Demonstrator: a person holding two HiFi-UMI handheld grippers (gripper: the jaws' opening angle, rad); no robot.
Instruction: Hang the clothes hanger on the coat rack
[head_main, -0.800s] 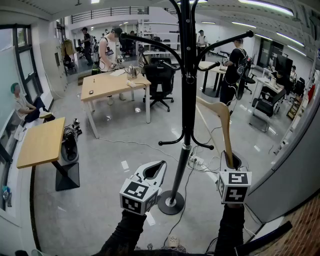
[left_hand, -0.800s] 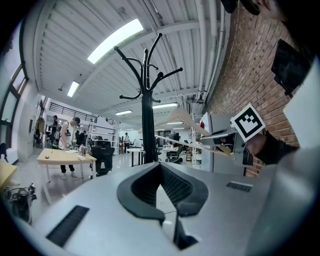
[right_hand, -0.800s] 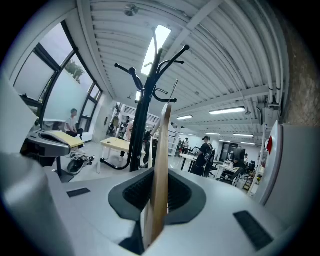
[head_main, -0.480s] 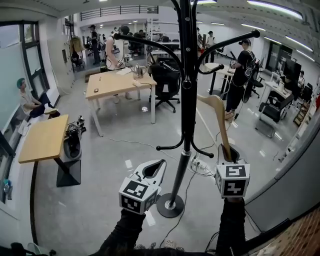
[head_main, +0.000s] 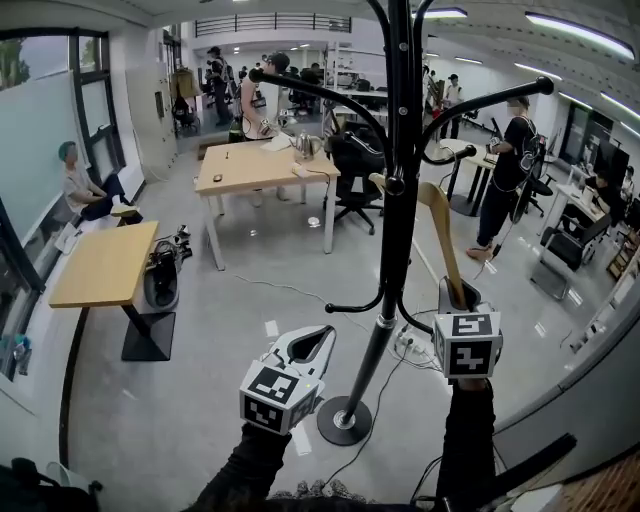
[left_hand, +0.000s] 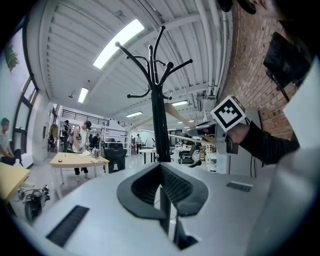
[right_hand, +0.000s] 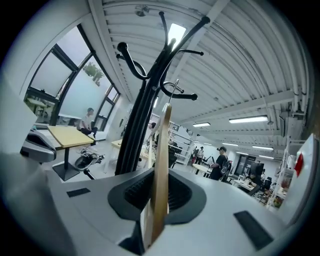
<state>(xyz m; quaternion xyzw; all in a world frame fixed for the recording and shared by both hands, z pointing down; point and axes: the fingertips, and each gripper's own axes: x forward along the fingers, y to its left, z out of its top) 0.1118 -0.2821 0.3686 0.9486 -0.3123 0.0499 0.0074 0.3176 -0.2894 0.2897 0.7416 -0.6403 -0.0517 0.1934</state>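
The right hand-held gripper was clamped on one end of the light wooden clothes hanger, holding it edge-on between the jaws. From there the hanger ran up and to the left, so its top end sat right beside the pole of the tall black metal coat rack with curved arms, a bit below the upper arms. In the right gripper view the hanger's thin metal hook was up close to one of those curved arms, but I honestly couldn't tell if it was touching or just near it.

The left hand-held gripper was on the other side of the pole, lower down and pointing roughly at it. Its jaws were pinched together with nothing in them, and it wasn't touching the rack.

The rack stood on its round base on the shiny grey floor, with a cable trailing past it. Further back there was a light wooden desk with a black office chair next to it, and another wooden desk off to the left. A few people were standing around in the background, and one person was sitting by the window.
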